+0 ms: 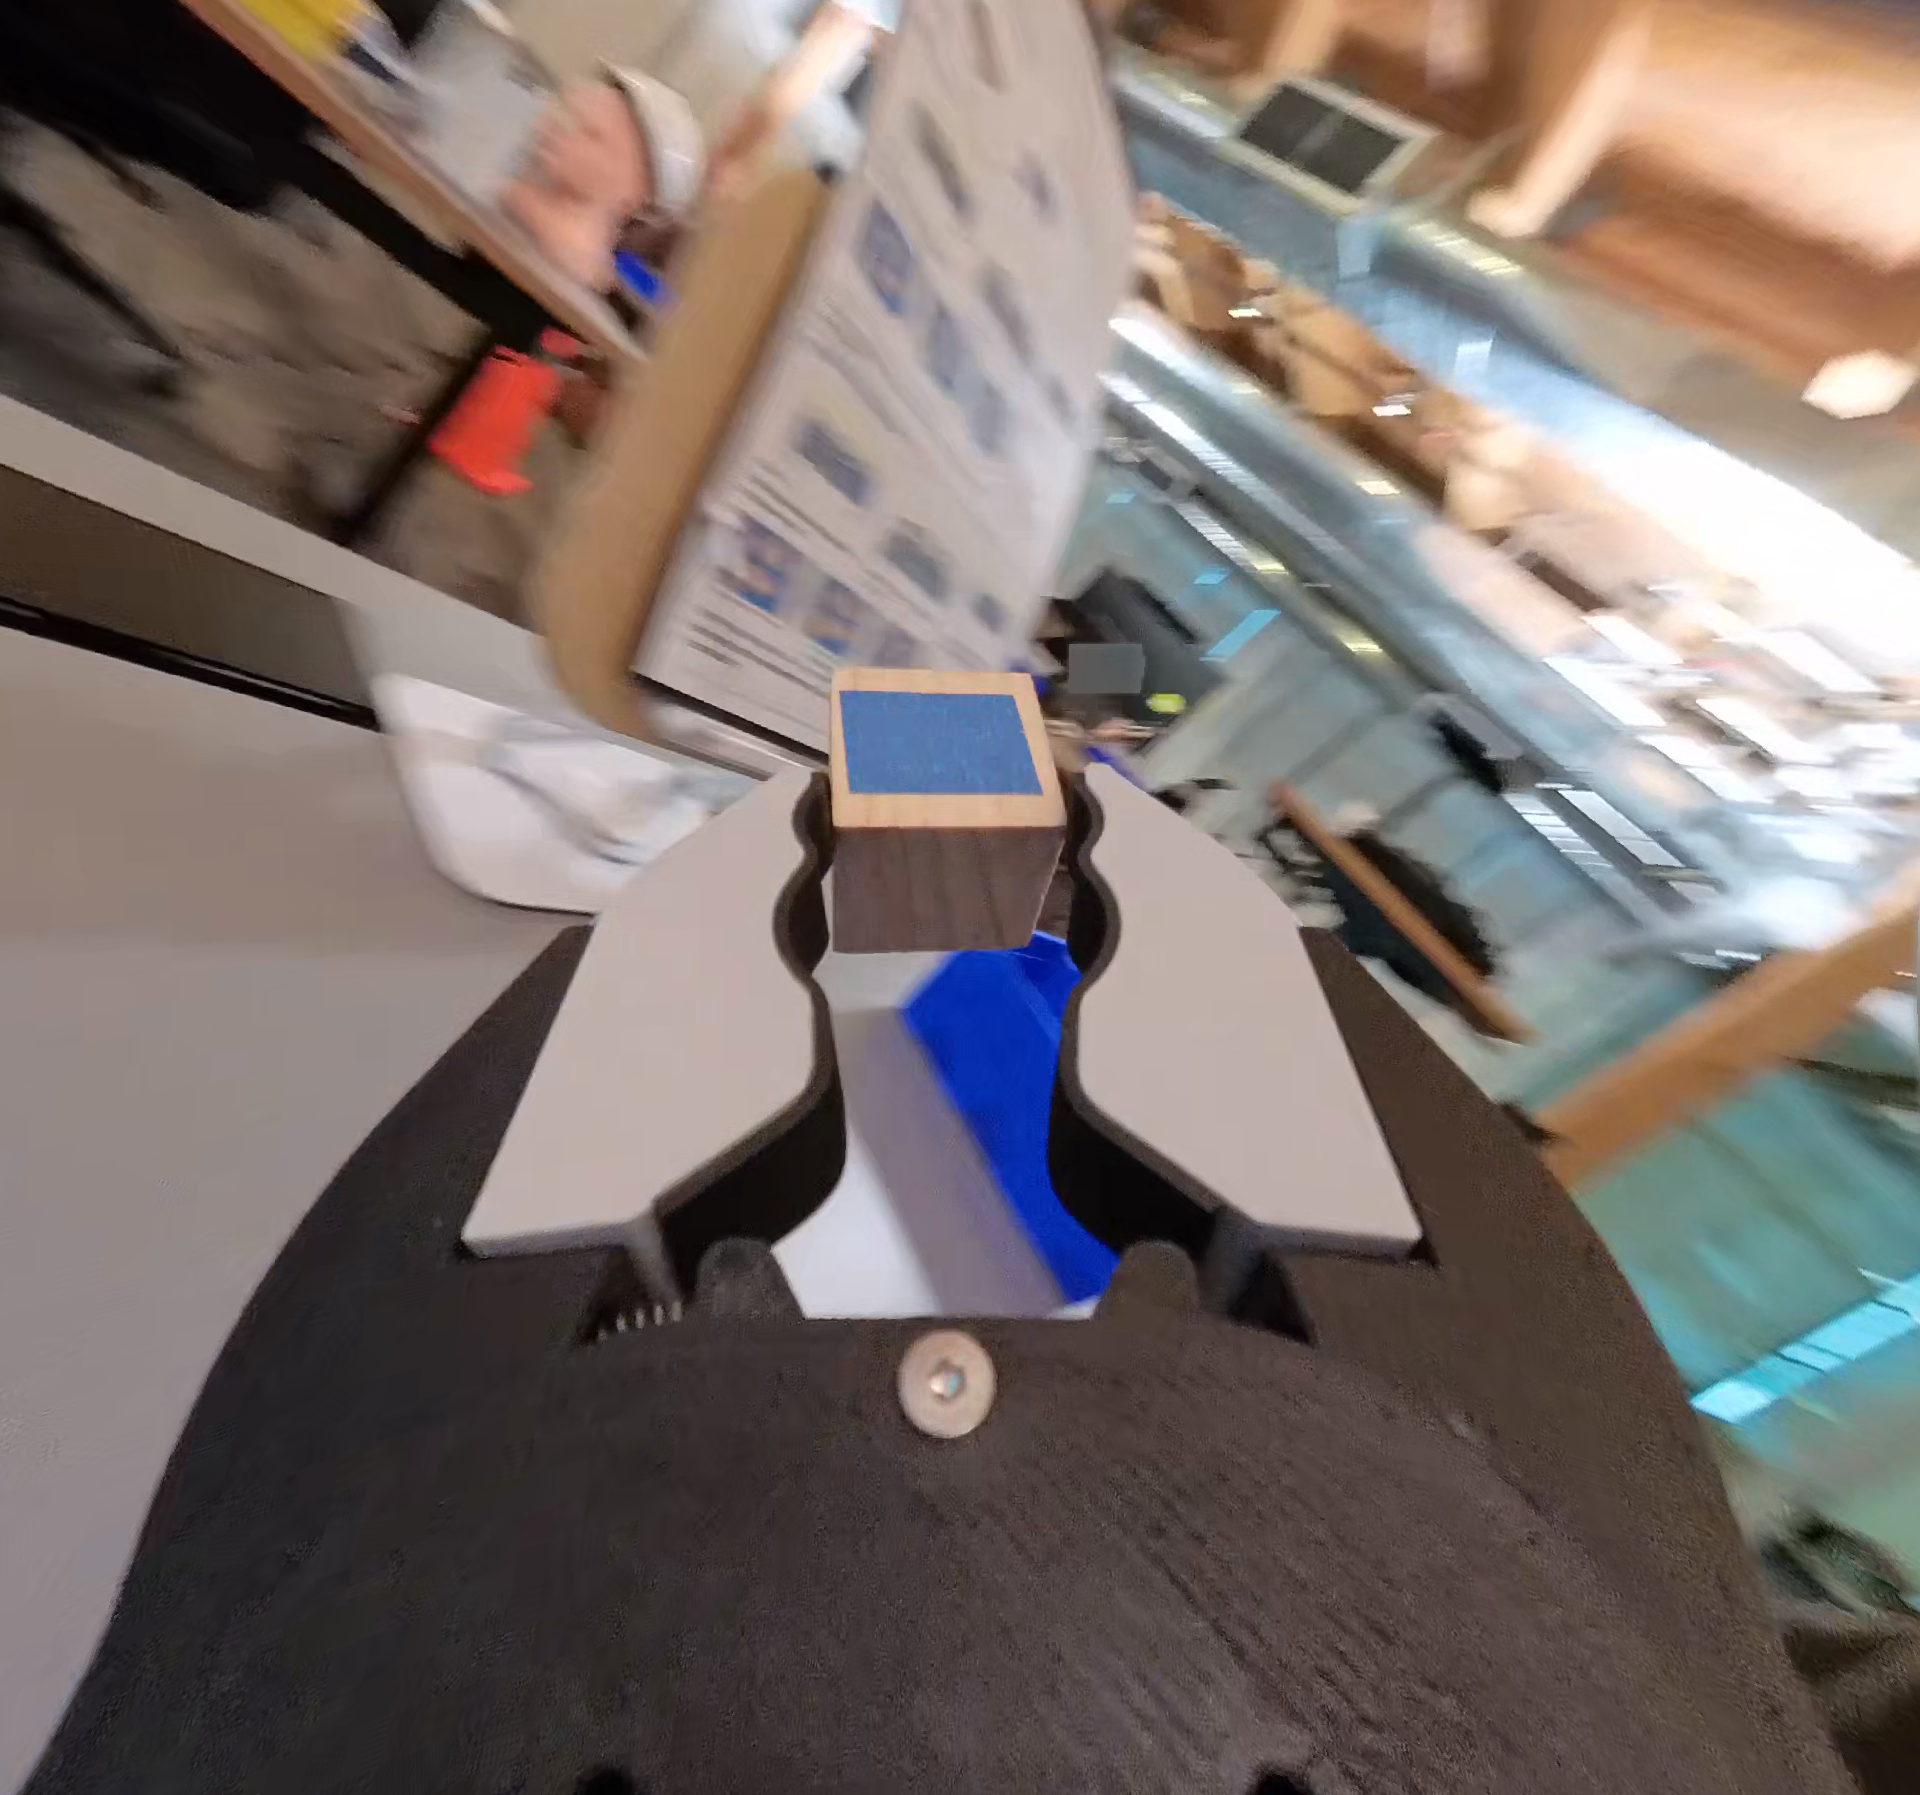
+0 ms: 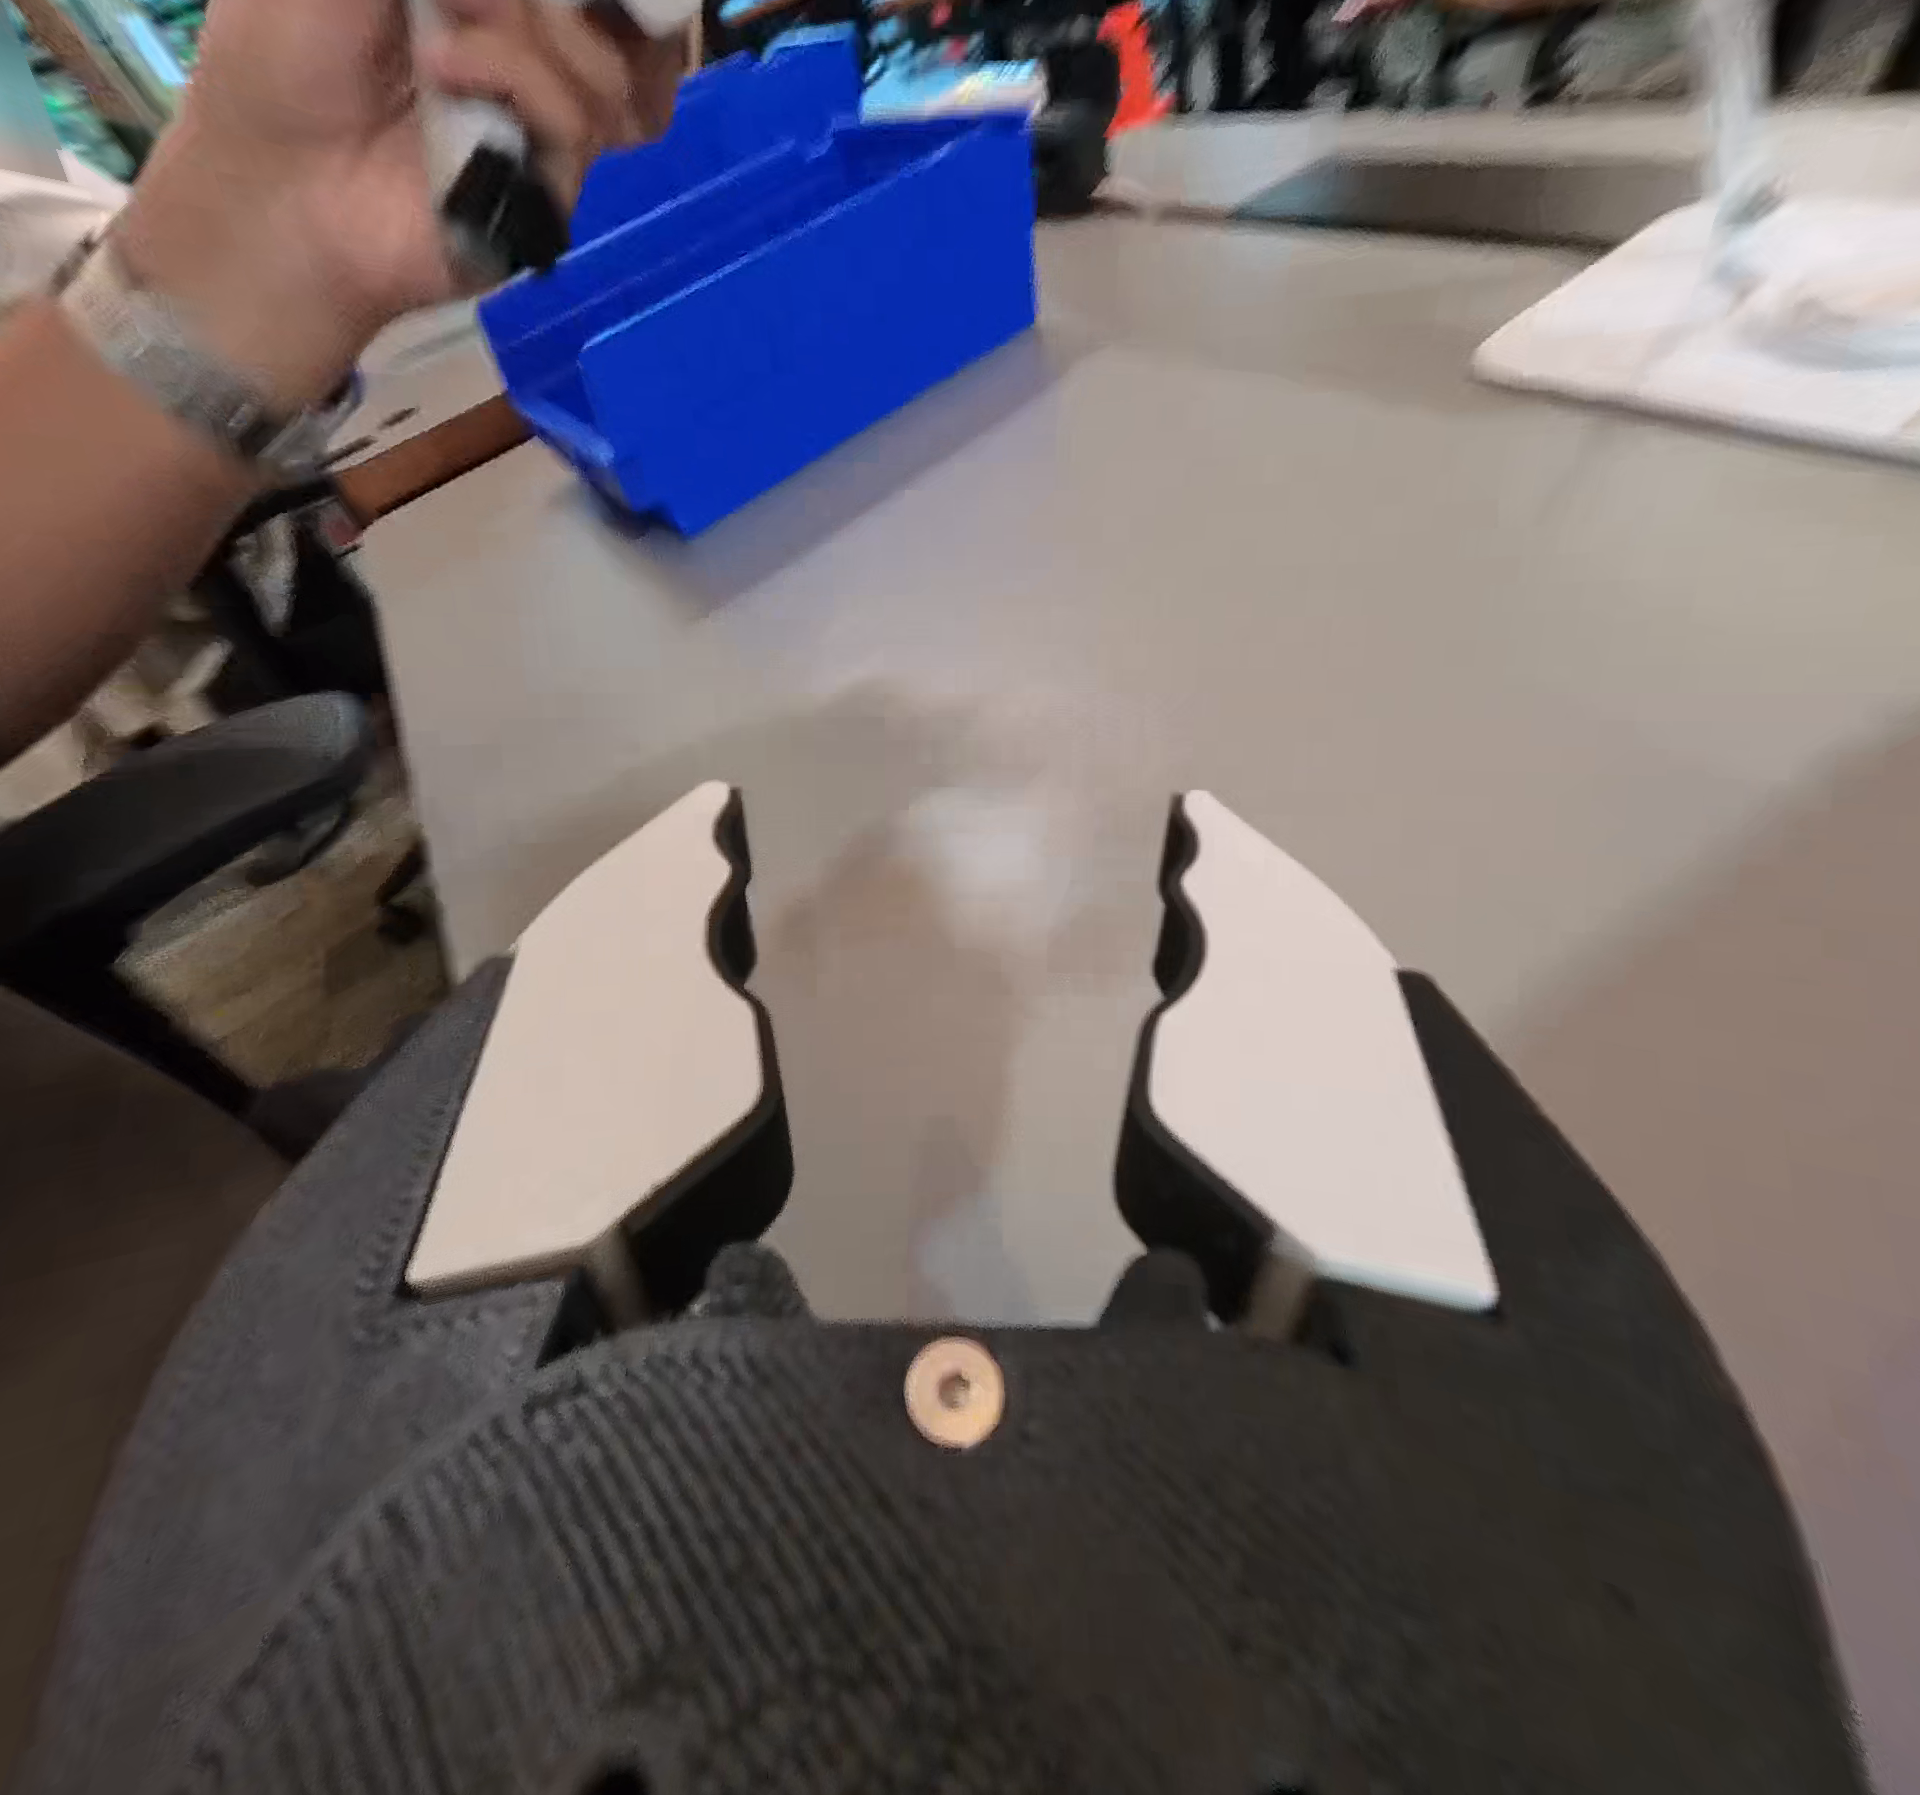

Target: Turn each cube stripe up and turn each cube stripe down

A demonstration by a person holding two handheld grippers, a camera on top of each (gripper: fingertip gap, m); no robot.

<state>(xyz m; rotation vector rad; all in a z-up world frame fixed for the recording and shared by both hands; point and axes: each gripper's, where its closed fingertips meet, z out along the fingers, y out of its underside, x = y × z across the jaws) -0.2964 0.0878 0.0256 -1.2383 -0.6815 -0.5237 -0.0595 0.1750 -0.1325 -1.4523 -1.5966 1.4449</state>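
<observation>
Clamping the wooden cube [image 1: 940, 810] between the left gripper [image 1: 945, 846] tips, raised well above the counter [image 1: 208, 914] and blue bin [image 1: 997, 1049], taped face up; shallow tip hold risks slipping on tilt; right gripper [image 2: 958, 872] spread apart, empty.

The left tool [image 1: 948, 815] is tilted well off level, its two grey fingers [image 1: 665, 1049] drawn in close and clamped on a block between their tips. The right tool [image 2: 956, 846] points forward with its jaws spread wide apart (nothing between them). The person's left hand [image 2: 301, 104] is raised, forearm bare.
</observation>
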